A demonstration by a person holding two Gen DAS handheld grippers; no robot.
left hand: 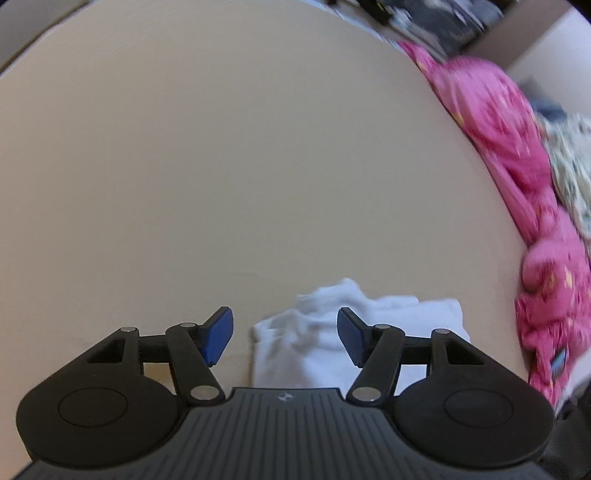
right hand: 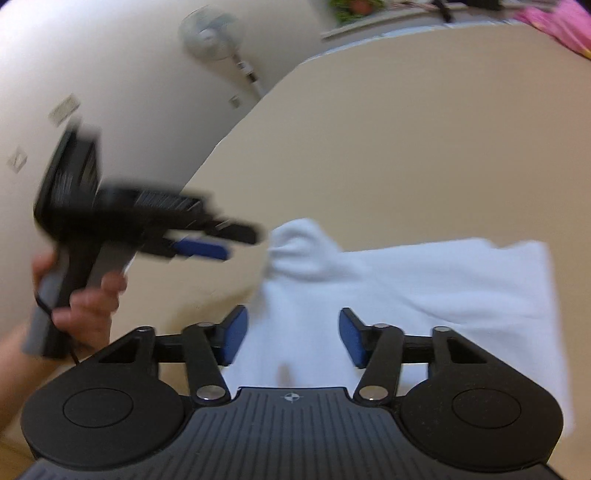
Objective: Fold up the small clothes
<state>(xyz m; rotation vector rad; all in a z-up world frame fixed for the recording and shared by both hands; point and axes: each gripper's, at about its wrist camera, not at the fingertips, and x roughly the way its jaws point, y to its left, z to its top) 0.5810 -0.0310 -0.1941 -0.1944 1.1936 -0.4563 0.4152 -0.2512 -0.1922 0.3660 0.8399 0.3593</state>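
Note:
A small white garment (right hand: pixel 424 291) lies partly folded on the beige table (right hand: pixel 388 147); one bunched corner sticks up at its left end. It also shows in the left wrist view (left hand: pixel 306 347), just ahead of my fingers. My left gripper (left hand: pixel 284 338) is open and empty above the garment's near edge. It appears blurred in the right wrist view (right hand: pixel 236 240), held by a hand, close to the bunched corner. My right gripper (right hand: pixel 291 338) is open and empty, low over the garment's front part.
A pile of pink patterned clothes (left hand: pixel 517 166) lies along the table's right side, with a pale printed piece (left hand: pixel 572 166) beyond it. A standing fan (right hand: pixel 214 33) is by the wall past the table's far edge. Dark clutter (left hand: pixel 424 18) sits at the back.

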